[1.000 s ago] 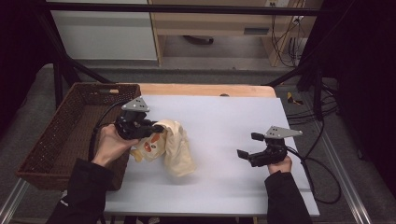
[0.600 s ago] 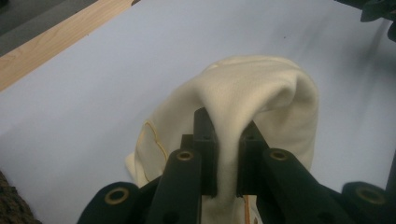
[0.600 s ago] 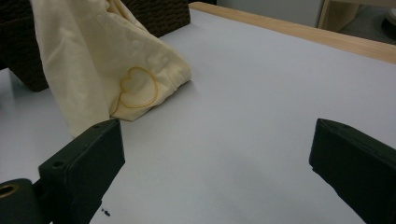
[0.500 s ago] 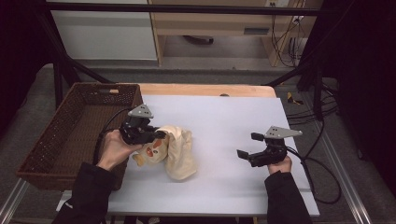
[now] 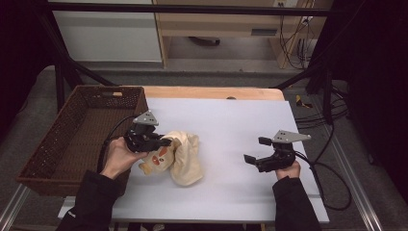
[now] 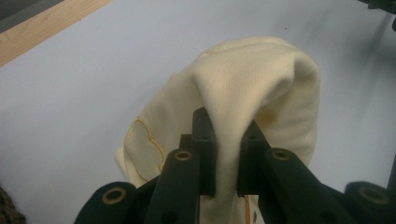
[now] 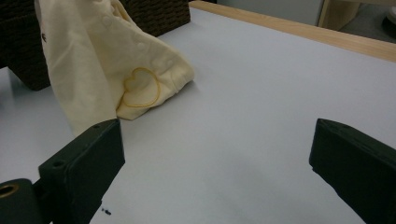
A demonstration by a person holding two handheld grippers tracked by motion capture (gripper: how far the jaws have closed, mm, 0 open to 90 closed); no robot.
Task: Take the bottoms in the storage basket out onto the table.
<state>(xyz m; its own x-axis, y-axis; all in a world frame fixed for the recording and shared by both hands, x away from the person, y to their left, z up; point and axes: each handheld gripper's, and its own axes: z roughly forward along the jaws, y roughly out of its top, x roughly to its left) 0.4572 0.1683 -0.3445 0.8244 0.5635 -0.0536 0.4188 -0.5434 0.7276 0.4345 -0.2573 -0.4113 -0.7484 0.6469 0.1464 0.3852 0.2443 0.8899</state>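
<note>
Since the earlier frames, the left gripper (image 5: 163, 142) has slid lower right, clamped on the cream garment (image 5: 185, 154) at centre-left, beside the wicker basket (image 5: 53, 144); the right gripper (image 5: 254, 153), jaws wide, sits well right.

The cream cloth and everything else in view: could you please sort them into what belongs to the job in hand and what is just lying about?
In the job:
- cream cloth, pinched by the left gripper
- basket beside it, probably
- right gripper, open, waiting

Lying about:
- cables on the floor
- cabinet behind the table
</note>
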